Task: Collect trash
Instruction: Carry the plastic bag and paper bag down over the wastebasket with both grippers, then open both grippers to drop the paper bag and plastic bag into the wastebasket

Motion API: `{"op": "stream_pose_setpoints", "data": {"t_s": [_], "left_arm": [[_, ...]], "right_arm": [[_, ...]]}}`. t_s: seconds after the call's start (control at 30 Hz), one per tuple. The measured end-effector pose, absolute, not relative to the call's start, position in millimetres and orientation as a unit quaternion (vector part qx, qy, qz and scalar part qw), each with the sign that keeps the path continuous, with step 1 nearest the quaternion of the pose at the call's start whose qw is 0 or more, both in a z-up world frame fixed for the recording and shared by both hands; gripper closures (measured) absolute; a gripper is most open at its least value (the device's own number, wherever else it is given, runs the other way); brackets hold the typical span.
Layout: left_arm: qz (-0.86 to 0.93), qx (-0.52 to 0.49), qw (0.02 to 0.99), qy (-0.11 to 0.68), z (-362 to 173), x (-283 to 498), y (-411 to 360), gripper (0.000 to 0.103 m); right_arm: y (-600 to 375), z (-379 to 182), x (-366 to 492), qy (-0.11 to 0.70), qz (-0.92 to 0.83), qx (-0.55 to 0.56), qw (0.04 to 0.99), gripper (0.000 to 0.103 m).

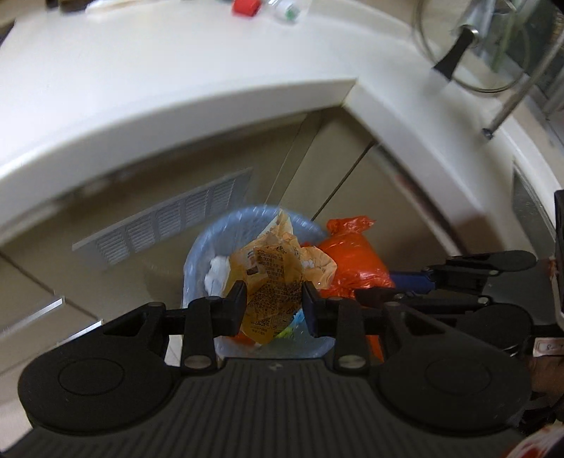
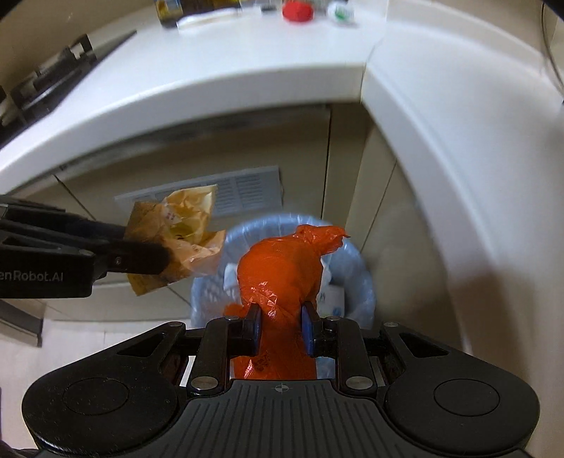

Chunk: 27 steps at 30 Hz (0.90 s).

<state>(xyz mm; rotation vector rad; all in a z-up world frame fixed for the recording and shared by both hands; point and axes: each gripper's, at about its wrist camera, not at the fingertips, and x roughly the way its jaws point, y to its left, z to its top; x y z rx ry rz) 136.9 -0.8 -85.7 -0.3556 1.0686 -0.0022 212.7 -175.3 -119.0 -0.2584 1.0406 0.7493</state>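
My left gripper point(image 1: 274, 303) is shut on a crumpled yellow wrapper point(image 1: 278, 274) and holds it over a trash bin point(image 1: 197, 253) lined with a pale blue bag on the floor. My right gripper point(image 2: 281, 324) is shut on a knotted orange plastic bag point(image 2: 282, 271), which hangs above the same bin point(image 2: 356, 253). In the right wrist view the left gripper point(image 2: 155, 259) comes in from the left with the yellow wrapper point(image 2: 183, 229) beside the bin. In the left wrist view the orange bag point(image 1: 352, 260) and the right gripper's fingers point(image 1: 458, 278) are just right of the wrapper. White paper lies in the bin.
A white L-shaped counter point(image 1: 176, 98) overhangs beige cabinet doors with a vent grille point(image 1: 165, 218). On the counter stand a red cap point(image 1: 245, 7) and a small bottle point(image 1: 289, 10). A glass pot lid point(image 1: 469, 45) is at the right, a stove point(image 2: 46, 81) at the left.
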Motion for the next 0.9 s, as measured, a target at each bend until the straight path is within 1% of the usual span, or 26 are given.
{"op": "stream_pose_setpoints", "data": {"t_s": [0.17, 0.5, 0.9], "left_arm": [[0.013, -0.177, 0.832, 0.526, -100.9, 133.7, 3.3, 0.073], [0.017, -0.168, 0.825, 0.539, -109.5, 135.4, 1.8, 0.073], [0.024, -0.171, 0.809, 0.563, -134.4, 142.6, 2.5, 0.073]], "right_arm": [[-168.0, -132.8, 216.2, 0.498, 0.352, -0.137, 0.780, 0.080], [-160.5, -145.7, 213.8, 0.515, 0.351, -0.152, 0.767, 0.080], [-154.3, -182.6, 215.9, 0.556, 0.342, -0.162, 0.740, 0.080]]}}
